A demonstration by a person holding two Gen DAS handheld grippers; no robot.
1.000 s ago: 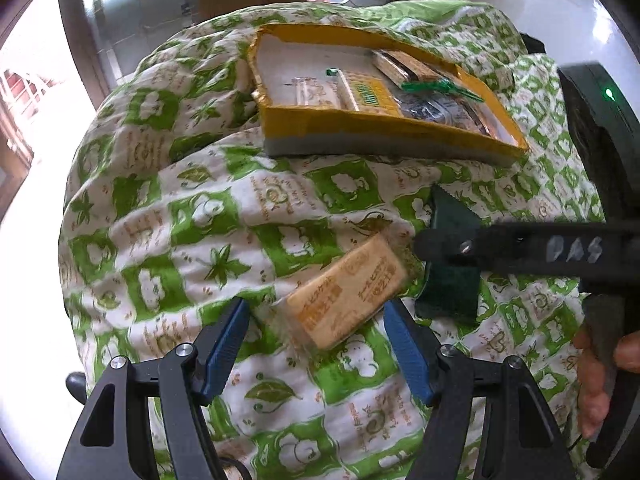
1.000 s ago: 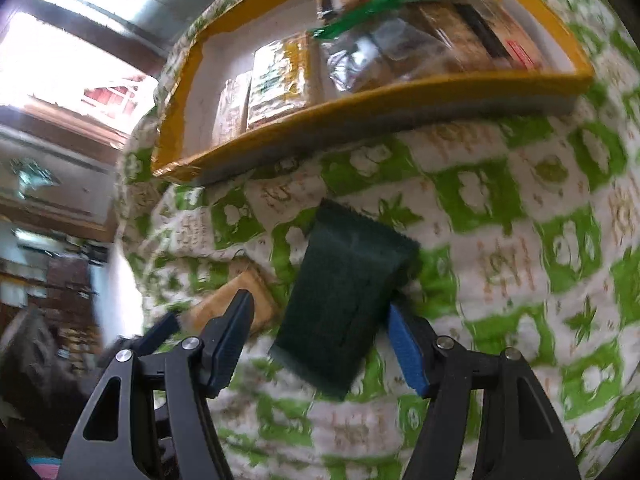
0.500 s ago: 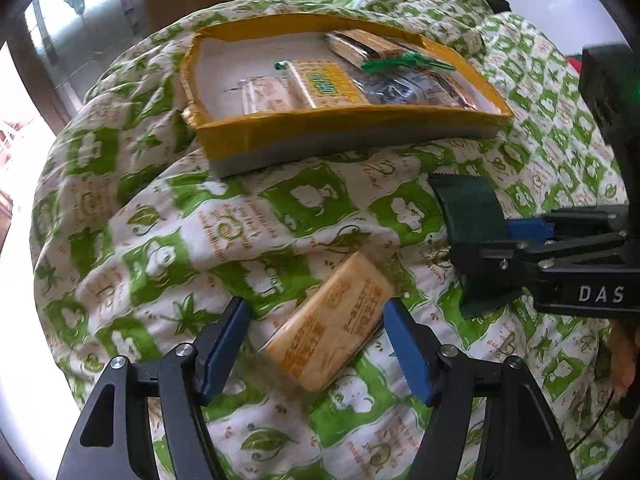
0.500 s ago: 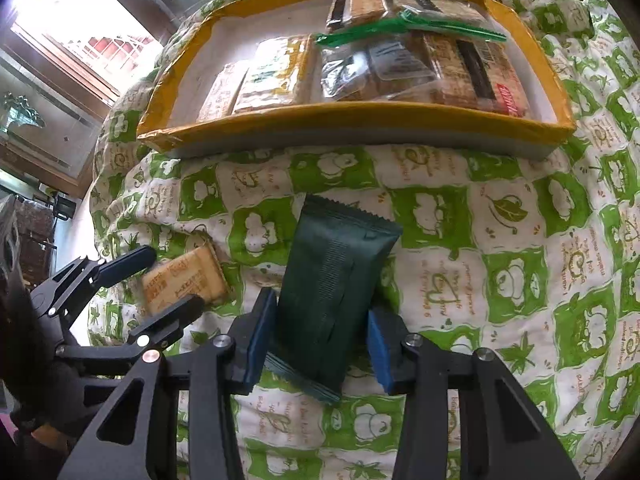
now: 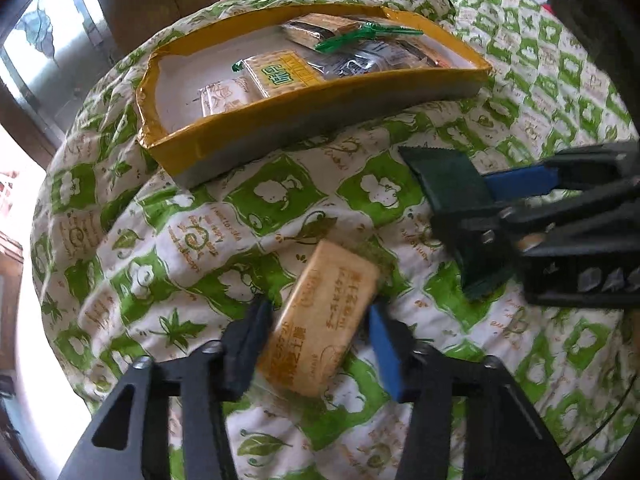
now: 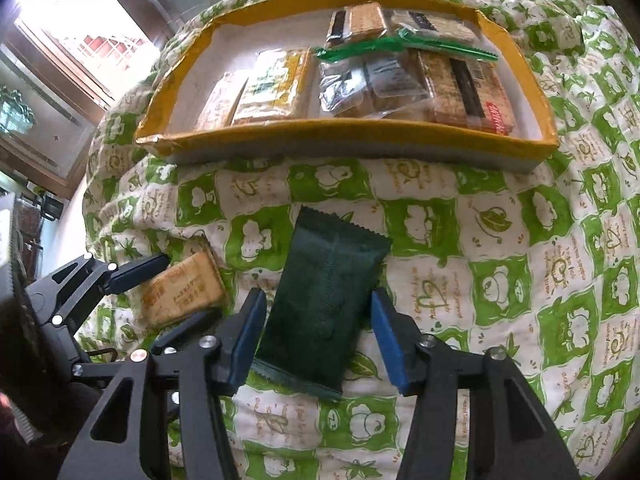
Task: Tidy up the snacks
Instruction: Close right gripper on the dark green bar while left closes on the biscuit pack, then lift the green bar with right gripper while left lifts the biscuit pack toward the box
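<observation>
Glossy tan cracker packet lies on the quilted green-and-white cloth, straddled by the left gripper, whose pads seem just shy of touching. Matte dark green pouch sits between the spread right gripper pads. Beyond, a shallow yellow-rimmed cardboard tray holds wrapped biscuits.

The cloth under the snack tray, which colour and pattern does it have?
The quilted cloth is white with green squares, leaves and flowers; the right wrist view shows it best.
</observation>
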